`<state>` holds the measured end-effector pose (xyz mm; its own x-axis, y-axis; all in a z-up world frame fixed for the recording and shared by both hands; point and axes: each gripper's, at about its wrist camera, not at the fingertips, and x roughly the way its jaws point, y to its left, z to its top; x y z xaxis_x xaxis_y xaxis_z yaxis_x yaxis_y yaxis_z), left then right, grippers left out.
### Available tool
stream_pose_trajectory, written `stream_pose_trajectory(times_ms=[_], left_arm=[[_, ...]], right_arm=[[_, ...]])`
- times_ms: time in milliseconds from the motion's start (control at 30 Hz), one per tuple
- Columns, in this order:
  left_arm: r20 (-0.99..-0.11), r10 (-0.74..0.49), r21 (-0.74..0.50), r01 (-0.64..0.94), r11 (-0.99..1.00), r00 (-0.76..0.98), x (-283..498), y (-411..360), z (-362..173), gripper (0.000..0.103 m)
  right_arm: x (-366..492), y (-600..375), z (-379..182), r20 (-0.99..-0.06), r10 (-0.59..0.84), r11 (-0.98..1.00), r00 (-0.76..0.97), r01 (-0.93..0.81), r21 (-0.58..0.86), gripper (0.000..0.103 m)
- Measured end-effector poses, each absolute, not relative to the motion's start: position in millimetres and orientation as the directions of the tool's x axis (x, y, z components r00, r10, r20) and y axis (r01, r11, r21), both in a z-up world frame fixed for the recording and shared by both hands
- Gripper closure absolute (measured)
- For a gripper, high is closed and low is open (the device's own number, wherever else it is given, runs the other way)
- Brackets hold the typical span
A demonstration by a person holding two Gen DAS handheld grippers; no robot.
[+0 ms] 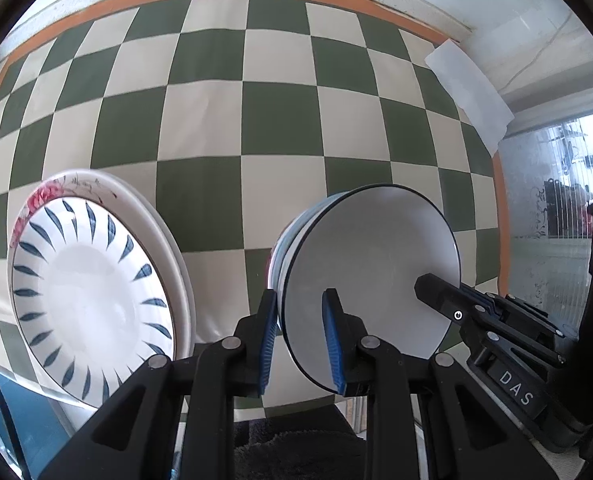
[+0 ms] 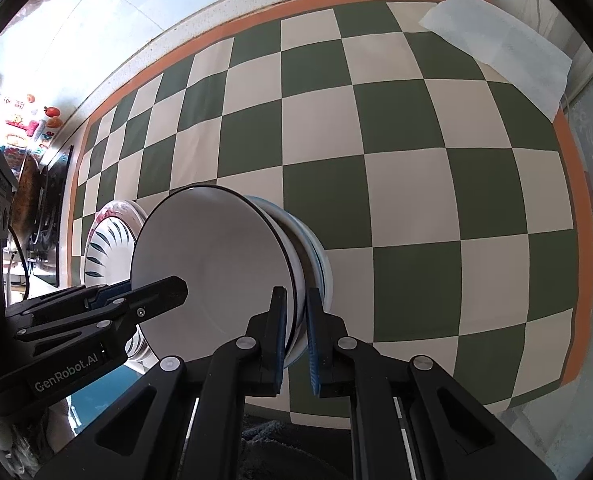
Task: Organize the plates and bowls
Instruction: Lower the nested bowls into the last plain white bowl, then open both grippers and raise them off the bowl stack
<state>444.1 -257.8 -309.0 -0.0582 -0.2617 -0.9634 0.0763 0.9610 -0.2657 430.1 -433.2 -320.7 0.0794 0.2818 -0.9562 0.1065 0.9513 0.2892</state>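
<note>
A stack of bowls stands on the checkered cloth; the top one is a white bowl with a thin black rim (image 1: 372, 264), also in the right wrist view (image 2: 212, 264). My left gripper (image 1: 302, 320) has its blue pads astride that bowl's near-left rim with a gap showing. My right gripper (image 2: 296, 320) is closed on the bowl's right rim. To the left, a white plate with blue leaf marks (image 1: 88, 296) lies on a larger plate with red flowers (image 1: 40, 196); it also shows in the right wrist view (image 2: 108, 248).
The green and cream checkered cloth (image 1: 236, 112) has an orange border. A white paper sheet (image 1: 468, 88) lies at its far right corner, also in the right wrist view (image 2: 496, 40). A wall runs behind. The table's front edge is just below the grippers.
</note>
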Motion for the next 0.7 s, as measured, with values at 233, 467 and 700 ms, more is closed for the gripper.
stream_pose_trajectory(times_ms=[233,467,700], left_arm=[[-0.961,-0.271,-0.275,0.063,0.959,-0.060,441,-254,-309,0.083],[-0.976,-0.216,-0.215,0.110,0.970,-0.002,434,-258,-289,0.082],[-0.981,-0.151,-0.127,0.191,0.973,0.119,412,-257,-249,0.067]], right_arm=[[427,-439,-319,-0.951,0.294,0.944,0.097,0.127,0.305,0.089],[422,-437,-309,-0.958,0.265,0.956,0.111,0.103,0.276,0.088],[402,-432,-276,-0.968,0.182,0.981,0.170,0.038,0.191,0.079]])
